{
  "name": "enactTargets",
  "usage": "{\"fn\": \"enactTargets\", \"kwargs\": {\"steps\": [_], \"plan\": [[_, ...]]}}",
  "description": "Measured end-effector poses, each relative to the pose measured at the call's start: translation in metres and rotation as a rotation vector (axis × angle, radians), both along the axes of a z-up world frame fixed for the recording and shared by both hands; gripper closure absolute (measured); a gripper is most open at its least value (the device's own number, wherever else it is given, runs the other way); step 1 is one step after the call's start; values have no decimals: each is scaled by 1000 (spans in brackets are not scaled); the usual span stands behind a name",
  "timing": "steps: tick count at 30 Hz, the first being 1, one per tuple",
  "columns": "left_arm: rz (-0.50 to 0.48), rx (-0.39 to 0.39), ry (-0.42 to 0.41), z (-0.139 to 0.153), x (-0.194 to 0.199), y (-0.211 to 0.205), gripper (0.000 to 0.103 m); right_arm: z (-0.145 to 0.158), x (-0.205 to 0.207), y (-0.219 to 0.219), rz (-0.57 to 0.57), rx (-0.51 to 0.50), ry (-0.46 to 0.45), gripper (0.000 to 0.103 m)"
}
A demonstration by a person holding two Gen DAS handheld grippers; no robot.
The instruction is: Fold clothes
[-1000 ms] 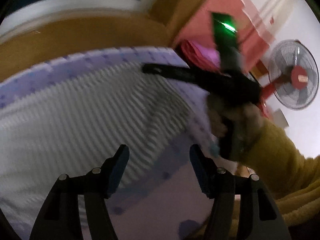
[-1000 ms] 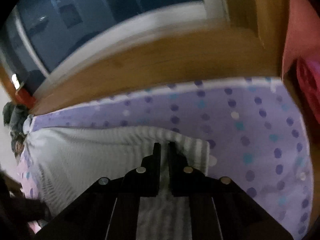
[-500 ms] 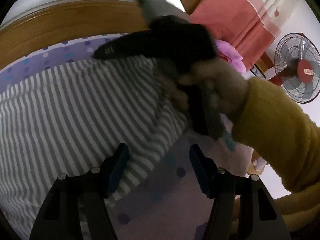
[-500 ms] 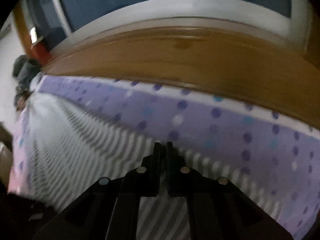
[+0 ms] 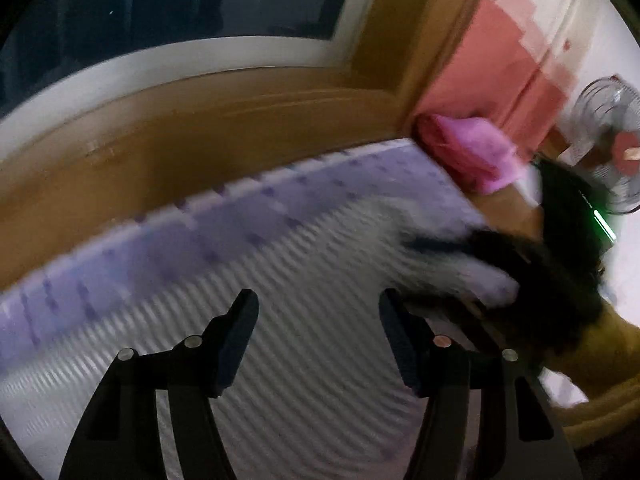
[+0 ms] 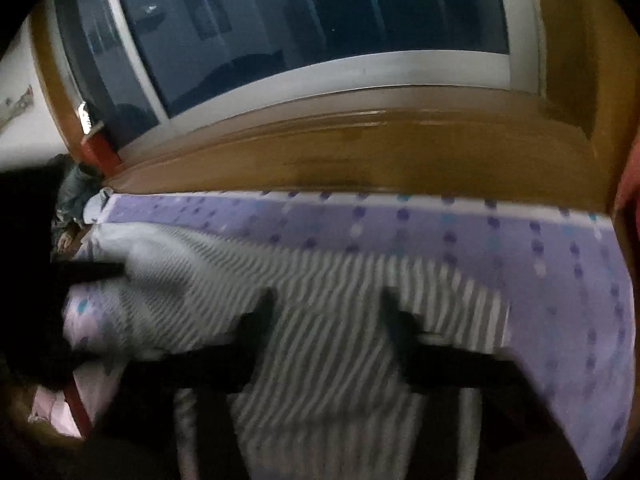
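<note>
Grey-and-white striped cotton garment lies flat on the purple dotted bed sheet, below the wooden sill. My right claw is opening, fabric released; left claw gapes, empty. Fold just laid, I judge. Next: regrip an edge nr sill.

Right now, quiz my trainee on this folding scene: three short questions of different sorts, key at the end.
1. True or false: the left gripper is clamped on the striped garment.
2. What pattern does the sheet under the garment have? A) checks B) dots C) flowers
3. Fill in: the pink cloth lies at the sheet's ____ corner in the left wrist view.

Key: 1 false, its jaws stand apart with nothing pinched. 2 B. 3 far right.
</note>
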State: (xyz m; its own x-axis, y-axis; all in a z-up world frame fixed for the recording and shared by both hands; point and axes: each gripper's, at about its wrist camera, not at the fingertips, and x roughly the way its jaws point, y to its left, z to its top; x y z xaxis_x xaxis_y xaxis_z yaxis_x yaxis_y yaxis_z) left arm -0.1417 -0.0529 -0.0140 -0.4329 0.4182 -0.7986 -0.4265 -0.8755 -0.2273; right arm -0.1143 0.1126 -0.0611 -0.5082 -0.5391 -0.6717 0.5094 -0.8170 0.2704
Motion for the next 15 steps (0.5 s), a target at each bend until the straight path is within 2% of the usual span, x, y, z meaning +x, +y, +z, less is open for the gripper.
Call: {"fn": "enactTargets", "kwargs": {"steps": [4,7,9,14,15], "plan": [[-13,-149,-26,-25,-40,4,40,-17,23,-15,-8,69,25,41],[-16,-285,34,-43,-44,23,41,-34,26,-27,-22,153,5,41],[-17,-376,75,-55,-46,35,40,-36,29,-28,-33,193,6,46],[72,-352,40,-54,-64,26,39,-34,51,-21,-7,331,10,49],[73,-363,44,-52,-64,25,43,-33,54,-19,-7,338,-1,49]]}}
